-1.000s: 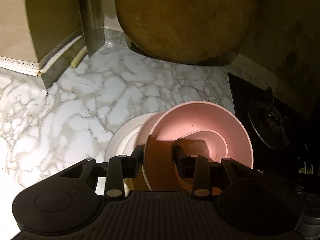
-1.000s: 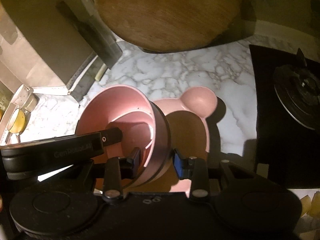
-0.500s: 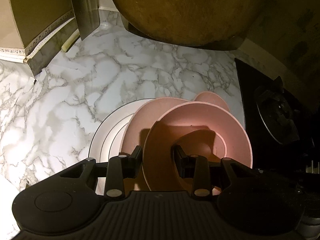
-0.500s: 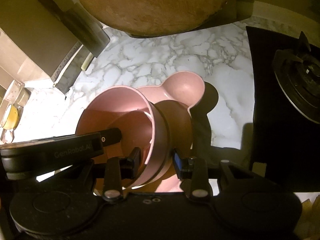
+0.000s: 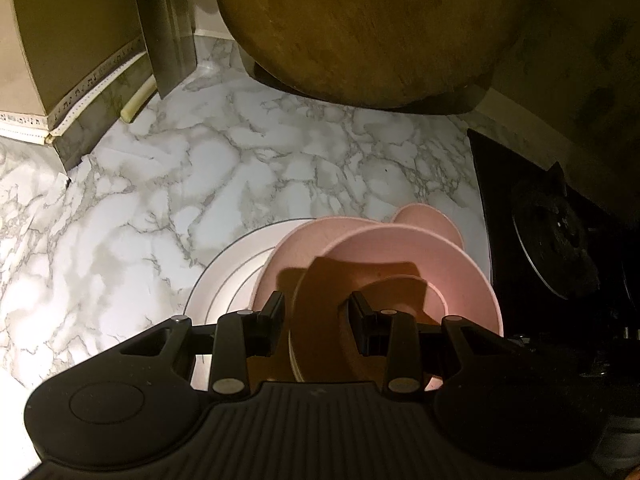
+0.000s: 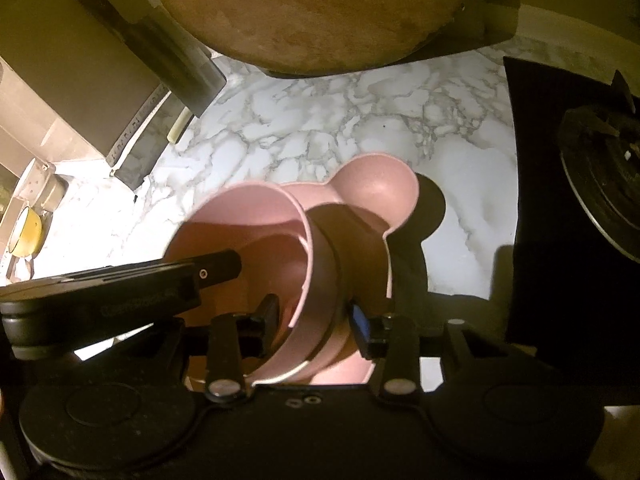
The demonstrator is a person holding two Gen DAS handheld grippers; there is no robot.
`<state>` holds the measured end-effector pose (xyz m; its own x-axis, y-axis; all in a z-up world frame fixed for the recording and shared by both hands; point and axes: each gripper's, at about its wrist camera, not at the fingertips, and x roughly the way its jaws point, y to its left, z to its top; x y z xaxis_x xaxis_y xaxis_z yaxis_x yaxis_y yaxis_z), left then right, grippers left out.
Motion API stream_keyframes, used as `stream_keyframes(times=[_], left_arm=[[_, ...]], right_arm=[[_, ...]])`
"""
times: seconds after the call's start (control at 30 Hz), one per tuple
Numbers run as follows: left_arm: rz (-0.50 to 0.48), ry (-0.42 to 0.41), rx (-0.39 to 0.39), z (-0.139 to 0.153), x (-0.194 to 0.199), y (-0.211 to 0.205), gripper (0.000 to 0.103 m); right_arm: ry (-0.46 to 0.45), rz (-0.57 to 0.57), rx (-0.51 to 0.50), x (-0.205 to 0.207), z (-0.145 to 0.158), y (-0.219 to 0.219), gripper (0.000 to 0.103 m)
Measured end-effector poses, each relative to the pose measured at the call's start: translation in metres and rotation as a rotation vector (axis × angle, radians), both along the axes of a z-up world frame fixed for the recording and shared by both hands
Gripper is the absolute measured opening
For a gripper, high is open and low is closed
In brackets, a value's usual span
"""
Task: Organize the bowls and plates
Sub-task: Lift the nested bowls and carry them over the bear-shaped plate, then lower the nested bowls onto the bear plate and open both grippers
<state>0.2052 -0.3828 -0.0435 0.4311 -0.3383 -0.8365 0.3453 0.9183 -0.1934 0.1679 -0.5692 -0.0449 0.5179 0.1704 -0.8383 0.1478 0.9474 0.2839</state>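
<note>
- Both my hands have been sinking since the earlier frames, so the marble counter (image 5: 248, 168) and white plate (image 5: 232, 268) are looming larger, and the stack is now resting on that plate.
- Sitting lowest is the pink bear-eared plate (image 6: 380, 188) — the pink bowl (image 5: 404, 264) is tilting inside it, not yet lying flat.
- My left gripper (image 5: 316, 316) is straddling the bowl's near rim; I cannot tell whether its pads are really pinching.
- My right gripper (image 6: 314, 316) has just been opening, jaws apart, with the bowl wall between them but not pressed.
- Letting go unevenly is risking the bowl tipping or sliding off toward the black stove (image 6: 580, 184) — one pad could also be snagging the rim.
</note>
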Motion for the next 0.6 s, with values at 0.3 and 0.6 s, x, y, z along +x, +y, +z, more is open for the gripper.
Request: stream_keyframes(times=[0.3, 0.6], left_arm=[[0.036, -0.098, 0.007, 0.014, -0.017, 0.008, 0.042], [0.039, -0.185, -0.014, 0.034, -0.050, 0.018, 0.055]], right_arm=[[-0.057, 0.030, -0.018, -0.011, 0.014, -0.006, 0.046], [-0.140, 0.085, -0.078, -0.035, 0.035, 0.004, 0.056]])
